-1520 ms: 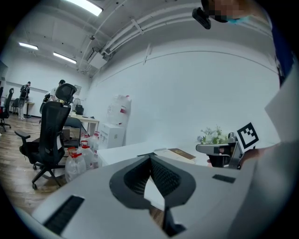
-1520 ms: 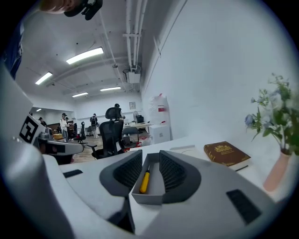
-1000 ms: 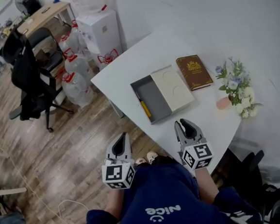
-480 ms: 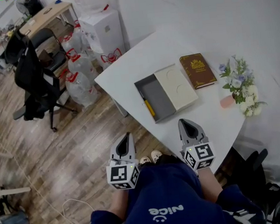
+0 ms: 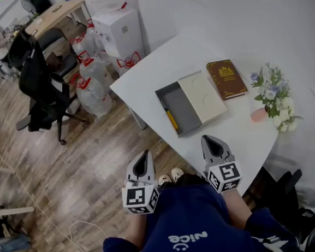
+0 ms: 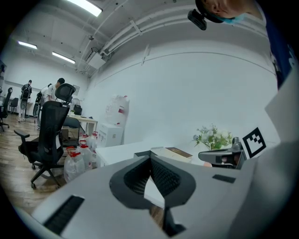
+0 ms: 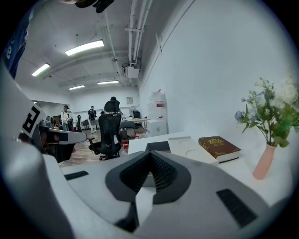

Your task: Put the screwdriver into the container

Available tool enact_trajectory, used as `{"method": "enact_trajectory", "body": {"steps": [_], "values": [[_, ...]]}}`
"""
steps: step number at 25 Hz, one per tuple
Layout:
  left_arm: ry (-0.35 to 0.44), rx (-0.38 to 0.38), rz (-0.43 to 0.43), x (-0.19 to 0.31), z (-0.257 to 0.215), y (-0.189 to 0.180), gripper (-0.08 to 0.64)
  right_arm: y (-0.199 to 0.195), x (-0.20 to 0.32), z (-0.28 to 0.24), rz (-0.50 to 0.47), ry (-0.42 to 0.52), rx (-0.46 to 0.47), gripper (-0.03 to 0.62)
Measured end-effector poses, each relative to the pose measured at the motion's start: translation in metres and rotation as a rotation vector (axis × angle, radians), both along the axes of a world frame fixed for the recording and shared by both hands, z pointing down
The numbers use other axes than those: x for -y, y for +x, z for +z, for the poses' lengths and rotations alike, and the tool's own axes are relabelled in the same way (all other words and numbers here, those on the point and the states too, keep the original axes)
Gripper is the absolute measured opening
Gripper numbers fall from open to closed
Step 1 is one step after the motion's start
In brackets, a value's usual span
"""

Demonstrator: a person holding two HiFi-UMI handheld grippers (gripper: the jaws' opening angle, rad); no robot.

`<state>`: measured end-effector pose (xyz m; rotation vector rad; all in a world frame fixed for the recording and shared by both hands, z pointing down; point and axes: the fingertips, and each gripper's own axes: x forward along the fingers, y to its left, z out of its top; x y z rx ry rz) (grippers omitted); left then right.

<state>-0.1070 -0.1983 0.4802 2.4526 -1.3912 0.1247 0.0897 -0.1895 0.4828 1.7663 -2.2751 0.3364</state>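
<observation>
1. Found the yellow-handled screwdriver point(image 5: 171, 119) lying flat inside the open grey container point(image 5: 183, 105), close along its 9 o'clock wall (darker end toward 12 o'clock, as far as the head view allows).
2. Judged the main step as done: screwdriver down in the container, touching neither gripper.
3. Read the left gripper point(image 5: 144, 154) as closed, jaws pressed tip to tip with nothing between them. Placed it at about 7 o'clock from the container, off the edge of the white surface point(image 5: 158, 68) and above the wooden floor.
4. Read the right gripper point(image 5: 209, 139) the same way: jaws fully together and empty. Placed it at about 5 o'clock from the container, over the near edge of the surface and well apart from the screwdriver.
5. Noted the cream lid point(image 5: 203, 95) slid off toward the container's 3 o'clock, leaving the grey compartment uncovered. Saw no call for closing it in the task sentence.
6. Noted a brown book point(image 5: 227, 79) at 1 o'clock from the container, and flowers point(image 5: 272, 90) in a pink vase point(image 5: 258, 115) near 3 o'clock. Counted neither as part of the job.
7. Judged little or nothing left to do, beyond perhaps keeping both grippers clear.
</observation>
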Motion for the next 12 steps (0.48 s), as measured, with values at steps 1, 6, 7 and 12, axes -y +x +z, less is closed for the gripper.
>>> {"method": "enact_trajectory", "body": {"steps": [1, 6, 7, 12], "values": [[-0.001, 0.001, -0.002, 0.0, 0.0, -0.002, 0.017, -0.002, 0.0, 0.001, -0.004, -0.003, 0.0, 0.021], [-0.008, -0.001, -0.014, 0.0, 0.003, -0.008, 0.017, -0.009, -0.001, 0.005, -0.023, -0.013, -0.009, 0.021], [-0.011, -0.002, -0.016, -0.001, 0.004, -0.009, 0.017, -0.011, -0.001, 0.006, -0.026, -0.014, -0.01, 0.021], [-0.017, 0.003, -0.021, -0.002, 0.008, -0.011, 0.017, -0.013, 0.001, 0.004, -0.036, -0.01, -0.019, 0.021]]}}
